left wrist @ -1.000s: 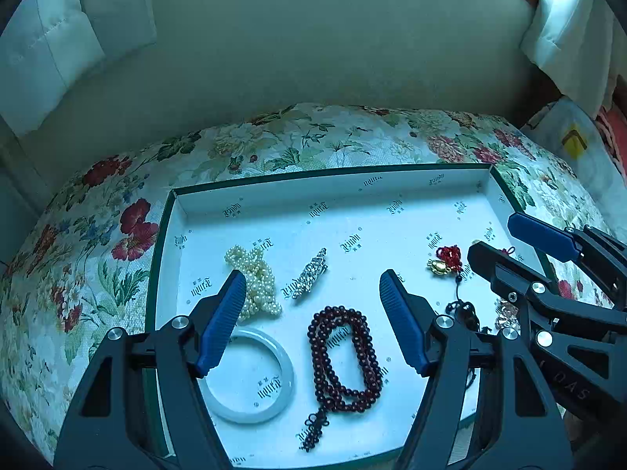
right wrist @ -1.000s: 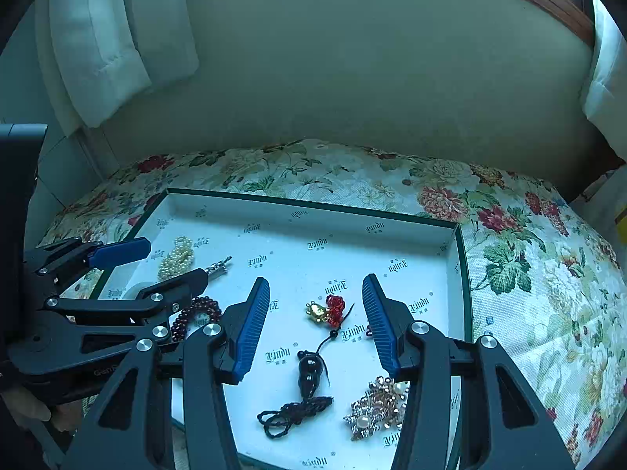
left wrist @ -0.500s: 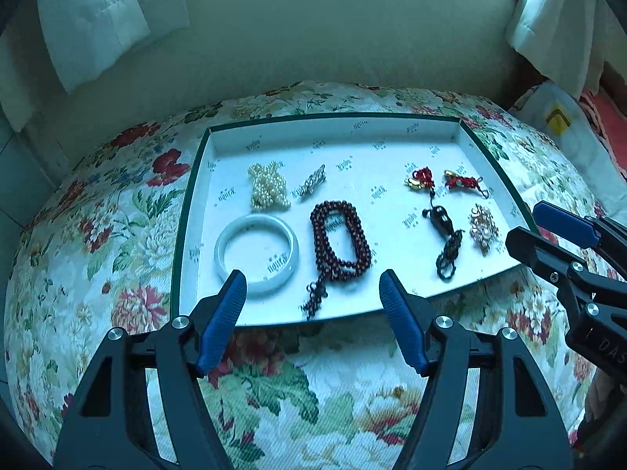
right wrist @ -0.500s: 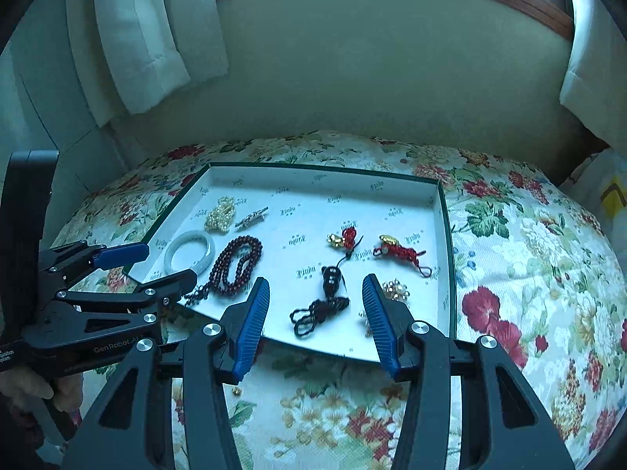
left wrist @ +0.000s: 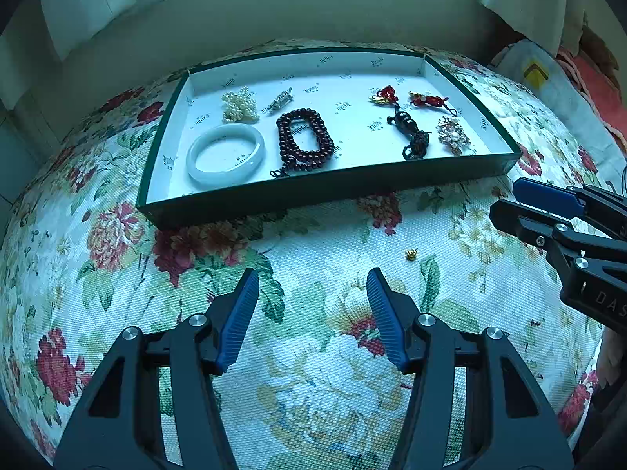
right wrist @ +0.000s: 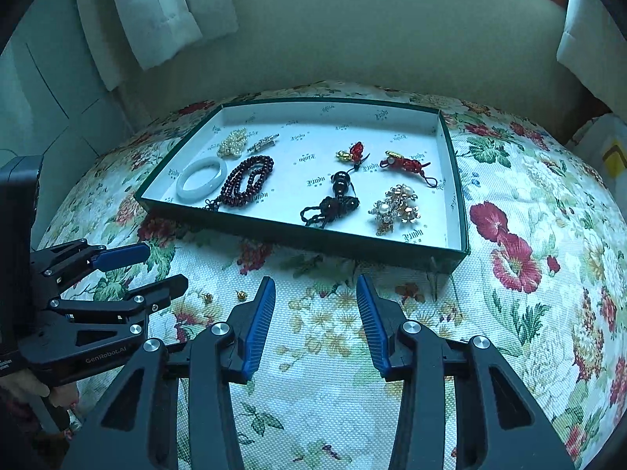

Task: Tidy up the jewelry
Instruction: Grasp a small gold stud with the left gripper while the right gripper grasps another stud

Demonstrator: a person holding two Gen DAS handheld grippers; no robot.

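A green-rimmed white tray (left wrist: 329,192) (right wrist: 458,211) on the floral cloth holds a white bangle (left wrist: 226,153) (right wrist: 202,178), dark red bead strand (left wrist: 305,141) (right wrist: 247,186), pearl cluster (left wrist: 239,105), silver clip (left wrist: 280,100), red knot charms (right wrist: 405,165), a black cord pendant (left wrist: 411,133) (right wrist: 333,203) and a crystal brooch (left wrist: 452,135) (right wrist: 395,207). My left gripper (left wrist: 313,313) (right wrist: 156,270) and right gripper (right wrist: 315,319) (left wrist: 505,199) are open and empty, in front of the tray. Small gold beads (left wrist: 410,253) (right wrist: 241,295) lie loose on the cloth.
A cream wall and white curtains (right wrist: 156,11) stand behind the round cushioned surface (right wrist: 548,274). A white bag with a yellow mark (left wrist: 537,74) lies at the far right. The surface falls away at its edges.
Both grippers have pulled back from over the tray toward me, staying open. The whole tray and the cloth in front of it now show.
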